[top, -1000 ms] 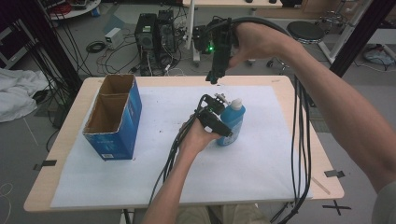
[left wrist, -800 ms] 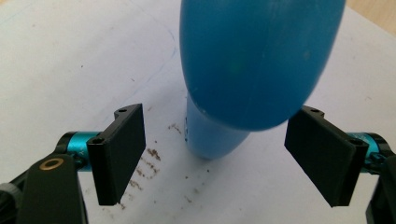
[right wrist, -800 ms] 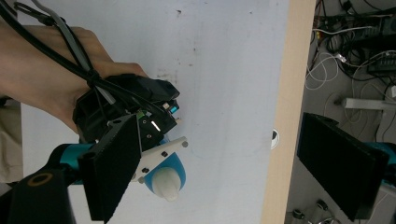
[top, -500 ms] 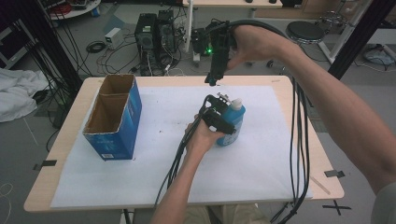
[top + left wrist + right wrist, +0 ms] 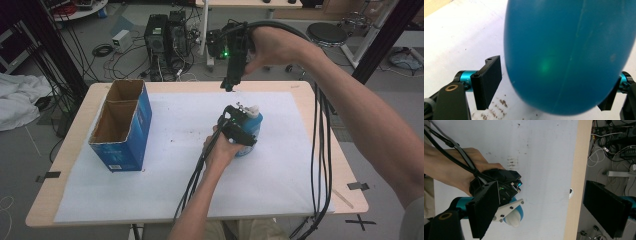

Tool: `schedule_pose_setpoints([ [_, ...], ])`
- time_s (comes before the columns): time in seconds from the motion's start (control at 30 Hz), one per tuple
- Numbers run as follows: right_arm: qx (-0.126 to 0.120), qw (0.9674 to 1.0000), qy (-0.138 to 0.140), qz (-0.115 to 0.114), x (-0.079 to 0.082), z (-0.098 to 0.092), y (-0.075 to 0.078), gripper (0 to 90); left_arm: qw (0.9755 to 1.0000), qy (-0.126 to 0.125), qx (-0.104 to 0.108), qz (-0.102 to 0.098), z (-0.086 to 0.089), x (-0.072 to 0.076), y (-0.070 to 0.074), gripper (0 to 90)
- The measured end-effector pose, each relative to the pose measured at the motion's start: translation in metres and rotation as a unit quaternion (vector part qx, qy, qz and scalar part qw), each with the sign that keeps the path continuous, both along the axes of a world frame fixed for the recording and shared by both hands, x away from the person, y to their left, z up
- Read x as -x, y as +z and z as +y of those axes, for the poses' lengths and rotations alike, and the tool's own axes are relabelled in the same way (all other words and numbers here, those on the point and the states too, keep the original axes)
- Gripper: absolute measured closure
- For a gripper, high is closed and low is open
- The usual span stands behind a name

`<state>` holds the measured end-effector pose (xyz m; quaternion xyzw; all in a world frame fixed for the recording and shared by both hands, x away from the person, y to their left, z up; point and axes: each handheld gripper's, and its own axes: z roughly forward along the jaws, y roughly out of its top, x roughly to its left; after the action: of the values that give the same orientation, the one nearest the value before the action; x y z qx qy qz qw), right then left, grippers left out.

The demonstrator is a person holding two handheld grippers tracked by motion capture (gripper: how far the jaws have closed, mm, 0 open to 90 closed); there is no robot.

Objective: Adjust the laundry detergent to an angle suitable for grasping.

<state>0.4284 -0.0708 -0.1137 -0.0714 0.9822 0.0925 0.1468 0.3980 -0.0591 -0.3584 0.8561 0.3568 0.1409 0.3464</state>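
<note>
On the white-covered table (image 5: 150, 200), well to the right of the blue cardboard box (image 5: 122, 131), stands a blue bottle (image 5: 250, 131). Our left gripper (image 5: 239, 131) straddles its body, jaws spread, seemingly not yet squeezing. We should centre, then close gently. Our right gripper (image 5: 231, 85) hovers beyond the bottle, jaws wide apart, empty.
</note>
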Motion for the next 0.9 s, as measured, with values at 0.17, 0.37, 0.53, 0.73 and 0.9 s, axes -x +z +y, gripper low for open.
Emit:
schedule_pose_setpoints([
  [0.17,0.001,1.0000,0.002,-0.001,0.0014,0.0020,-0.0006,12.9,1.0000,-0.003,0.000,-0.008,-0.0039,-0.0005,-0.0032,20.5],
  [0.37,0.000,1.0000,0.003,-0.003,0.0013,0.0024,-0.0005,12.9,0.9998,0.006,0.008,-0.016,-0.0045,-0.0003,-0.0045,20.9],
  [0.53,0.001,1.0000,0.001,-0.004,0.0005,0.0018,-0.0011,12.9,0.9998,0.004,0.012,-0.016,-0.0040,-0.0008,-0.0045,24.7],
  [0.73,0.002,1.0000,0.000,-0.005,-0.0001,0.0015,-0.0021,12.9,0.9998,0.003,0.011,-0.016,-0.0047,-0.0008,-0.0057,27.6],
  [0.9,0.002,1.0000,0.000,-0.006,-0.0002,0.0017,-0.0024,12.9,0.9998,0.000,0.012,-0.018,-0.0051,-0.0006,-0.0055,30.5],
])
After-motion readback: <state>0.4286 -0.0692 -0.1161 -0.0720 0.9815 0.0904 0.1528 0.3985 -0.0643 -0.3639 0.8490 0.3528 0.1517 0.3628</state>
